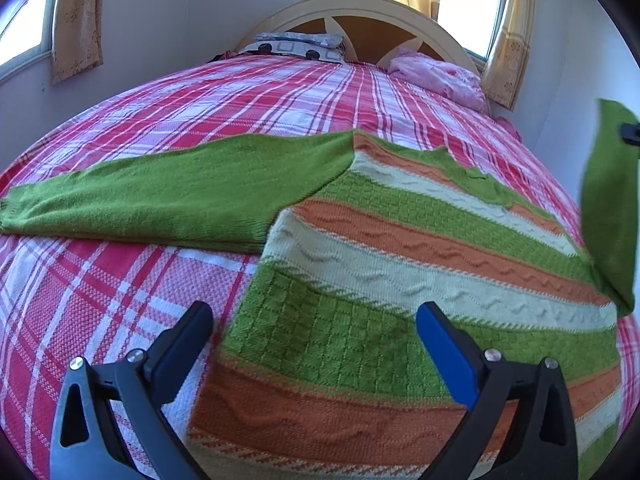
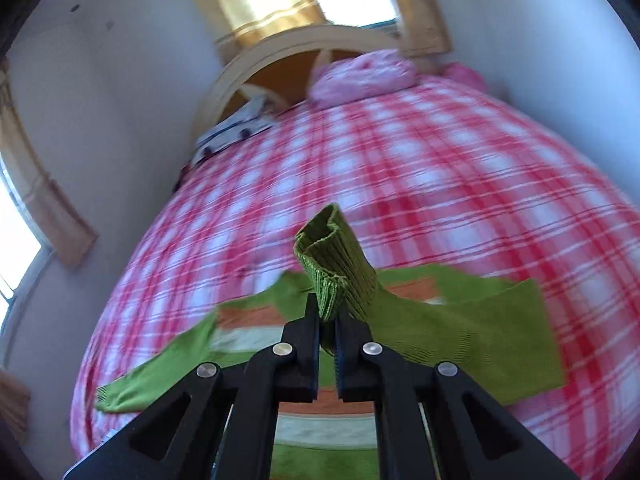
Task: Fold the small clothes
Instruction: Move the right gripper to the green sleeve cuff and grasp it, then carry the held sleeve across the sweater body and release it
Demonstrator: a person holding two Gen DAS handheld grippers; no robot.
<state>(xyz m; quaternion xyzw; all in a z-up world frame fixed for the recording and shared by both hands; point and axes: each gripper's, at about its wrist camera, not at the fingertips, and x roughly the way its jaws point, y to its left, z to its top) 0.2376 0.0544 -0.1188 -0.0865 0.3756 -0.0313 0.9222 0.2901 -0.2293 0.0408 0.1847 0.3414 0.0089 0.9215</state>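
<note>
A small knitted sweater [image 1: 400,248] with green, orange and cream stripes lies flat on the red plaid bedspread [image 1: 120,280]. Its left green sleeve [image 1: 168,192] stretches out to the left. My left gripper [image 1: 316,320] is open and empty, low over the sweater's lower left edge. My right gripper [image 2: 327,308] is shut on the ribbed cuff of the right green sleeve [image 2: 336,256] and holds it up above the sweater; the lifted sleeve also shows at the right edge of the left wrist view [image 1: 608,208].
The bed's cream and orange headboard [image 1: 360,16] stands at the far end with a patterned pillow [image 1: 296,46] and a pink bundle of cloth [image 1: 440,76]. White walls, windows and yellow curtains [image 1: 76,20] surround the bed.
</note>
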